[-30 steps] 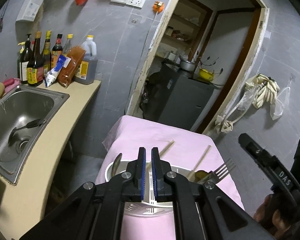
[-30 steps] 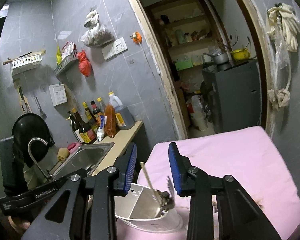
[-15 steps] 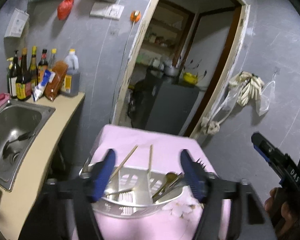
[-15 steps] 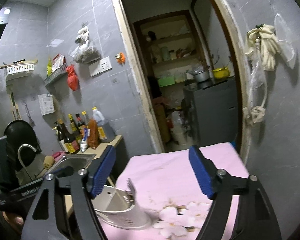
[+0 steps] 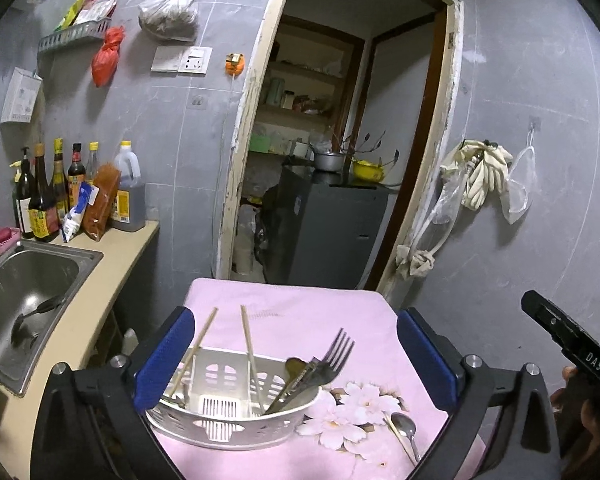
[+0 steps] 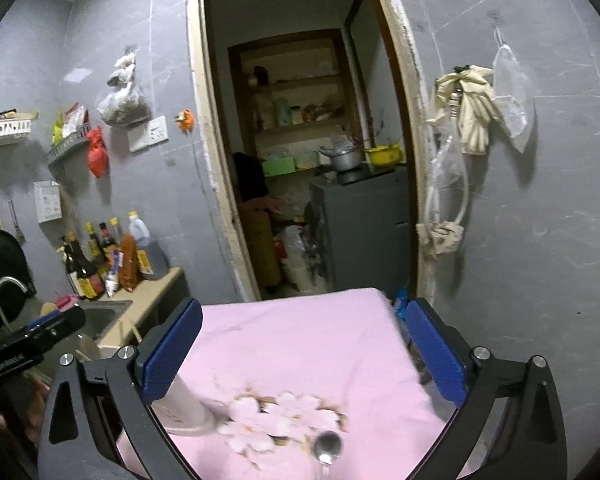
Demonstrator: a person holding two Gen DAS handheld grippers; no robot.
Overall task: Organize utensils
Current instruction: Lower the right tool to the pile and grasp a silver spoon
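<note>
A white slotted utensil basket [image 5: 236,420] stands on the pink flowered cloth [image 5: 300,320], between the fingers of my left gripper [image 5: 296,356], which is wide open and empty. It holds two wooden chopsticks [image 5: 249,348], a fork [image 5: 334,354] and a dark spoon. A metal spoon [image 5: 405,429] and a chopstick lie on the cloth to its right. My right gripper [image 6: 304,352] is wide open and empty above the cloth; the spoon [image 6: 327,446] shows blurred low between its fingers and the basket's edge [image 6: 188,408] behind its left finger.
A counter with a steel sink [image 5: 24,292] and several sauce bottles [image 5: 76,192] runs along the left. An open doorway [image 5: 332,152] behind the table leads to a dark cabinet. Cloths and bags [image 5: 480,176] hang on the right wall.
Both grippers have opened from nearly shut to wide open. Both have drawn back and up from the basket, and the right view now points further right.
</note>
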